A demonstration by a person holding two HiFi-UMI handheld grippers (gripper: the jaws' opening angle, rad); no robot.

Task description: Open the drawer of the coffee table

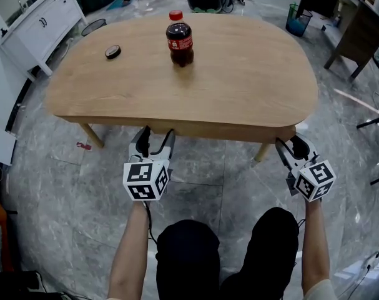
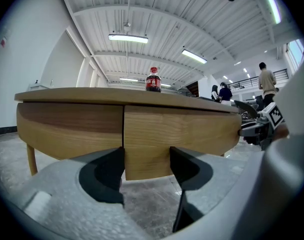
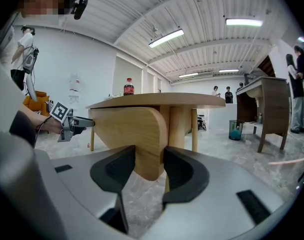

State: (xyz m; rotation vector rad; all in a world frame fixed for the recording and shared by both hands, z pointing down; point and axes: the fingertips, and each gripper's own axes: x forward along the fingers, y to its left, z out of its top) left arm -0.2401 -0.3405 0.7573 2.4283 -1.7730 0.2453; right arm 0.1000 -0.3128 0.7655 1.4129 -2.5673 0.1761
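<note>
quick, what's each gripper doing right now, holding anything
left gripper: open, holding nothing, drawer front showing between its jaws.
right gripper: open, holding nothing, the drawer front's rounded end showing between its jaws.

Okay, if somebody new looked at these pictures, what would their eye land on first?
Probably the red-capped cola bottle, standing upright near the far middle of the wooden coffee table. Next come the left gripper and right gripper, both low at the table's near edge. Their jaws are apart, with the drawer front showing between them.
</note>
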